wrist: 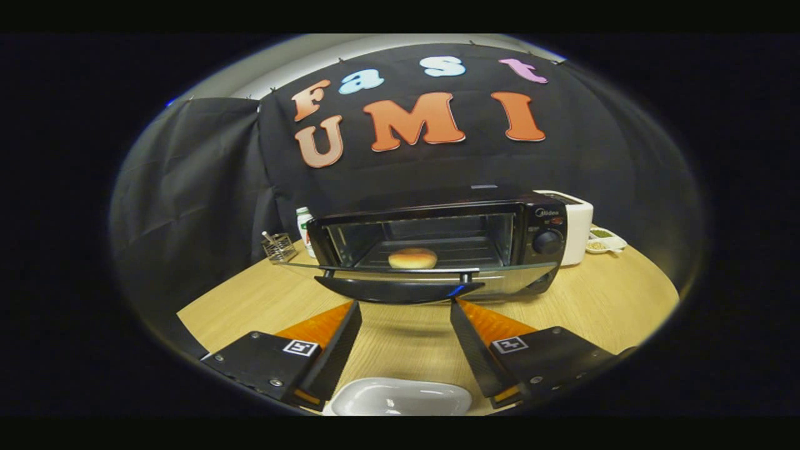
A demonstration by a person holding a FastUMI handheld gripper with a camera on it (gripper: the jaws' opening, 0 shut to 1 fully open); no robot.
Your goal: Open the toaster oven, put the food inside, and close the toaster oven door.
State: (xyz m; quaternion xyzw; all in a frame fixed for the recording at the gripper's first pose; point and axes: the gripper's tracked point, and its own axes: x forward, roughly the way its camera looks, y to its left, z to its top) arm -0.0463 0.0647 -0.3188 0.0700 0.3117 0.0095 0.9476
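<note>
Gripper view, toaster oven (437,244) door down, bun (412,257) on its rack, hand-held gripper (405,307) spread wide, holding nothing

wire basket (279,247), white bottle (304,229), white appliance (578,226), small dishes (604,240), white dish (400,397)

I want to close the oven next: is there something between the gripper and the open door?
Nothing visible: the open gripper sits just before the black glass toaster oven door, above bare wooden table.

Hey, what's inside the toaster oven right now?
A round bun sits on the wire rack inside the toaster oven, whose door hangs open. The dark back corners can't be made out. The gripper is open.
</note>
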